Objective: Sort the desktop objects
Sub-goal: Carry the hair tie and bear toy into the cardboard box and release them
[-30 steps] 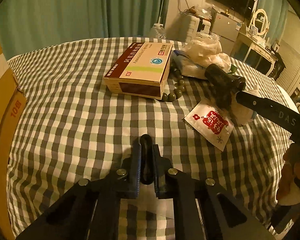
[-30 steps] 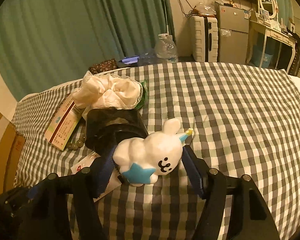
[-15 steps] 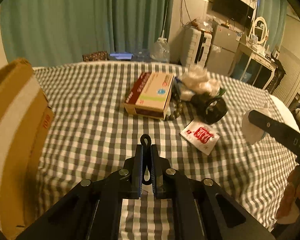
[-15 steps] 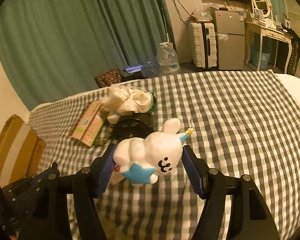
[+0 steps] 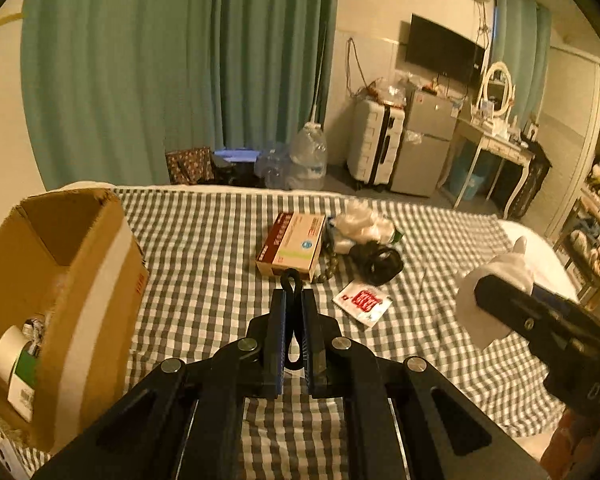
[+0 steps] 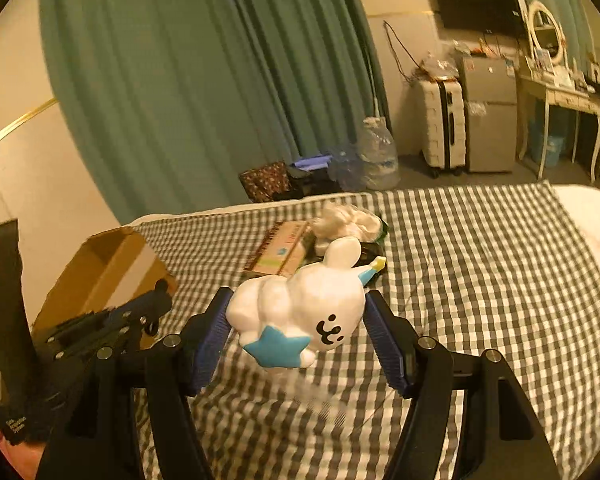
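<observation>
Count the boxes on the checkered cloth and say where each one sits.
2. The open cardboard box stands at the cloth's left edge. The flat medicine box lies mid-cloth, beside the white bundle. Smaller ones may hide behind the pile.

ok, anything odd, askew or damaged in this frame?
Only minor: the brown cardboard box has a ragged, torn top edge. The remaining items form a loose pile: the medicine carton lies askew by crumpled white fabric and a red-and-white sachet. Nothing spilled.
</observation>
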A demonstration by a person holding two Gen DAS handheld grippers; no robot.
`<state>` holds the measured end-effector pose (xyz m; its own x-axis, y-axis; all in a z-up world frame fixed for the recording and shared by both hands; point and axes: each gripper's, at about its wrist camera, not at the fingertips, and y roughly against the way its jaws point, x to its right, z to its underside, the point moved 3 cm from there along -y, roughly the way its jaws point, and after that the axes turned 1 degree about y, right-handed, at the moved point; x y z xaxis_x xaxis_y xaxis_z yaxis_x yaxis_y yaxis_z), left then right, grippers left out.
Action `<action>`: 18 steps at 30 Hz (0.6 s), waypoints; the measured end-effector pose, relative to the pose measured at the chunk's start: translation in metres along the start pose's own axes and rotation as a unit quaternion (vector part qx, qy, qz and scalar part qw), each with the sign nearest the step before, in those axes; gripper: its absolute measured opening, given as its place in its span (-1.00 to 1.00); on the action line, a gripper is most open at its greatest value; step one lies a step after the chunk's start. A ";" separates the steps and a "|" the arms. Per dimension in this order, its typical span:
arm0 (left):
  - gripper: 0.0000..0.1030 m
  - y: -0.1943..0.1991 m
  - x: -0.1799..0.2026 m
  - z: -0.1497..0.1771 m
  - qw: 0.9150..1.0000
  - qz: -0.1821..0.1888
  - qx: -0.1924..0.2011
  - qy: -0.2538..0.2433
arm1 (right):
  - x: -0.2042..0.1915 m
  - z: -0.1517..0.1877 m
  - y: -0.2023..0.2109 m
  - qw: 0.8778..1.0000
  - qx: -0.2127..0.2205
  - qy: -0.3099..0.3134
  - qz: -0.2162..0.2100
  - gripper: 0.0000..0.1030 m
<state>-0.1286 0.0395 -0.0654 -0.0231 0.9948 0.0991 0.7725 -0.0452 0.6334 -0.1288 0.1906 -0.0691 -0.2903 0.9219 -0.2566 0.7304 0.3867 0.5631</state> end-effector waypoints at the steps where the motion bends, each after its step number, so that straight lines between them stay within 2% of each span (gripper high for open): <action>1: -0.86 0.005 -0.001 -0.002 1.000 0.002 0.004 0.004 | -0.006 -0.001 0.006 1.000 0.002 0.002 -0.005 0.27; 8: -0.86 0.042 -0.017 -0.015 0.999 0.004 0.034 0.024 | -0.046 -0.006 0.032 0.999 0.015 0.029 -0.011 0.27; 12: -0.86 0.056 -0.030 -0.021 0.999 0.006 0.045 0.029 | -0.068 -0.007 0.039 0.999 0.016 0.030 -0.030 0.27; 18: -0.86 0.072 -0.056 -0.029 0.998 -0.006 0.054 0.037 | -0.112 -0.010 0.043 0.996 0.019 0.075 -0.034 0.27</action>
<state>-0.0906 -0.0225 -0.0029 -0.0763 0.9855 0.1516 0.8356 -0.0198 0.5490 -0.0714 0.1044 -0.0086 -0.4264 0.8880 -0.1719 0.7283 0.4498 0.5170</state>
